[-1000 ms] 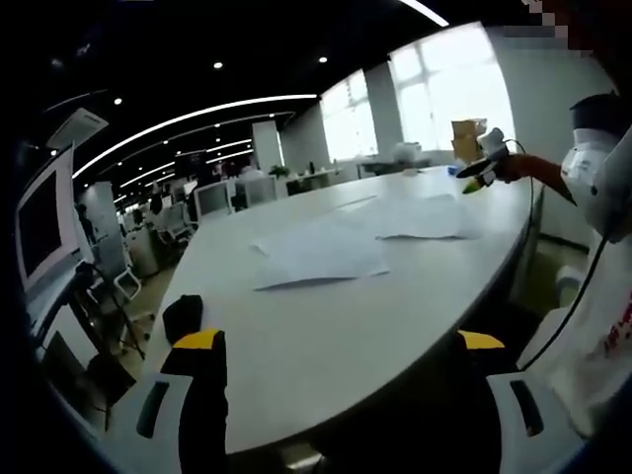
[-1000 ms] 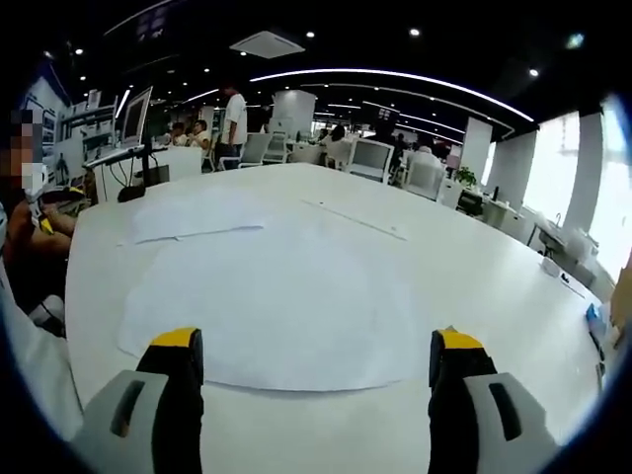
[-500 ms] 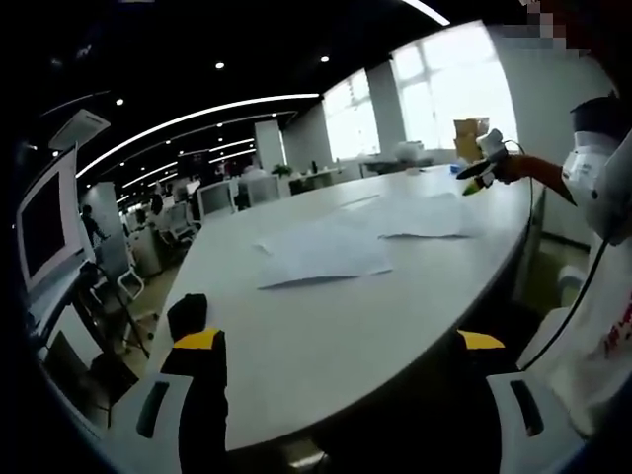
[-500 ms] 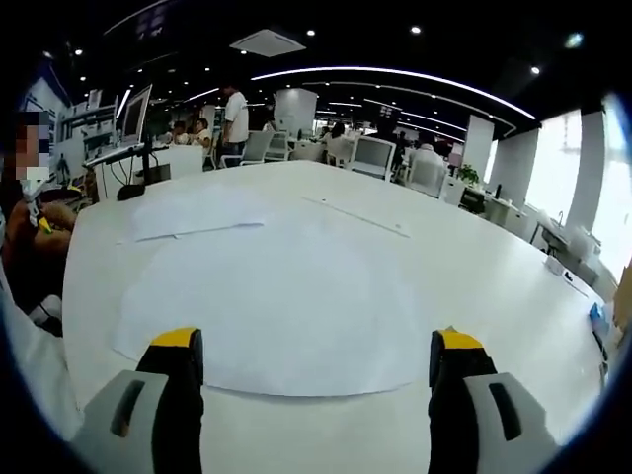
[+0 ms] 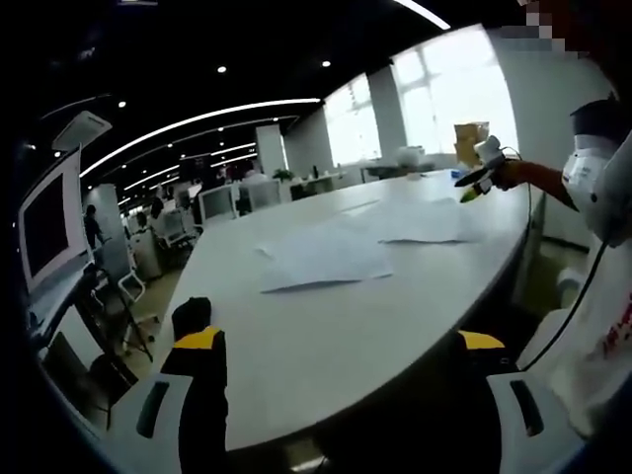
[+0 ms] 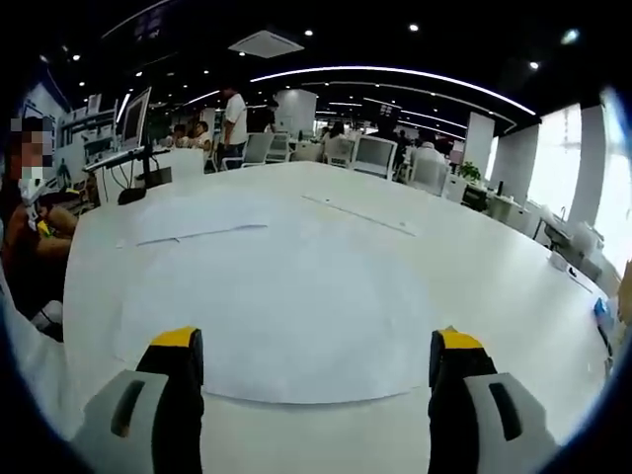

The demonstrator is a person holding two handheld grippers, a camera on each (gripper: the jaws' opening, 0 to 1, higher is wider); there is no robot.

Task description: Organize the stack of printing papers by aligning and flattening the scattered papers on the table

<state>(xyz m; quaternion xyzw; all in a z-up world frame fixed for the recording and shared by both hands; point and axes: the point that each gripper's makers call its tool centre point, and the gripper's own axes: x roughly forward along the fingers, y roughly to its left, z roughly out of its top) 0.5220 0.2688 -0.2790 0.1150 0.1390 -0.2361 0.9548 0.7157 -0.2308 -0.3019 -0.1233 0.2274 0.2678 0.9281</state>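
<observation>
- since a second ago little has shifted: in the right gripper view the near sheet (image 6: 286, 316) sits slightly lower and closer to the jaws; in the left gripper view the papers hold their places.
- left gripper (image 5: 341, 346) hangs at the near edge of the white table (image 5: 326, 336), jaws spread wide with nothing between them.
- right gripper (image 6: 318, 346) hovers over the near sheet, jaws also wide apart and empty.
- scattered papers (image 5: 321, 259) lie flat mid-table, a further sheet (image 5: 425, 222) beyond them, well apart from the left jaws.
- another sheet (image 6: 197, 219) lies farther up the table in the right gripper view.
- a monitor (image 5: 41, 227) stands off the table's left side.
</observation>
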